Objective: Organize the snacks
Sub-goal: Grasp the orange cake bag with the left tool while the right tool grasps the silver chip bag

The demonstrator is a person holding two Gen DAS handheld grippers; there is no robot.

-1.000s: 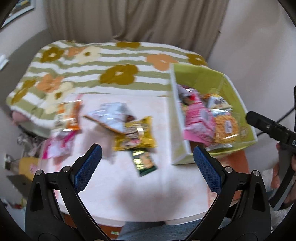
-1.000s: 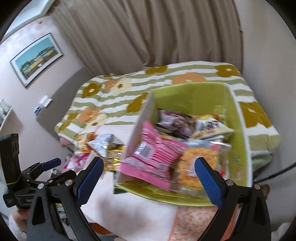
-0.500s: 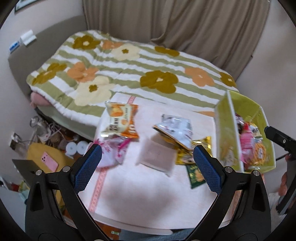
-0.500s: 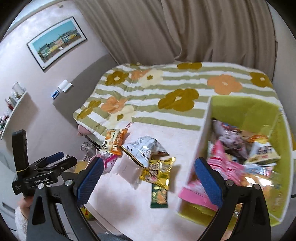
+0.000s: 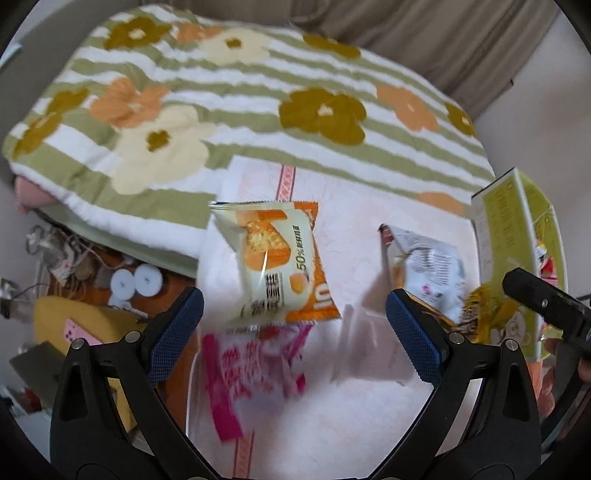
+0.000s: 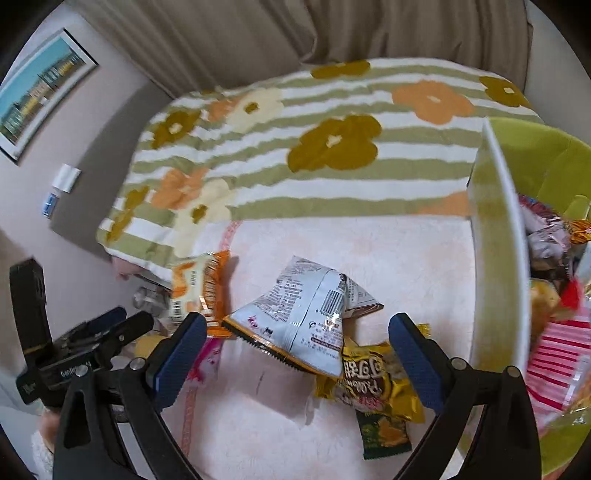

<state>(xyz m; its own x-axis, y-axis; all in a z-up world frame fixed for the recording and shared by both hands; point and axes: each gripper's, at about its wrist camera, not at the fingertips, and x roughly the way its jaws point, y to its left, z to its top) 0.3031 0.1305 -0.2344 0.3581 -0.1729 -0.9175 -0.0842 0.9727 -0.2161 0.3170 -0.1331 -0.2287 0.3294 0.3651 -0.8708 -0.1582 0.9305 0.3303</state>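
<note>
Since a second ago the left gripper (image 5: 293,330) has swung leftward off the green box (image 5: 517,236) and come down over the orange-and-white packet (image 5: 277,262), while the right gripper (image 6: 297,356) has left the box and now hangs above the silver bag (image 6: 306,317). Both tools gape wide, blue pads far apart, nothing between them.

Count on the pink tablecloth (image 6: 388,254): five loose snacks, one each – orange-and-white, silver, a blurred pink packet (image 5: 255,373), a gold packet (image 6: 373,387) and a small dark green packet (image 6: 384,432). One box sits at the table's right edge, several packets piled inside; exact number hard to tell.

Behind the table lies a striped, flowered blanket (image 5: 221,110); beyond that, a curtain (image 6: 295,33). Clutter sits on the floor to the left.

Silver bag overlaps the gold one, which covers the green packet's top. In the left wrist view the orange packet runs lengthwise away from the camera, slightly tilted, its near end over the pink one.
</note>
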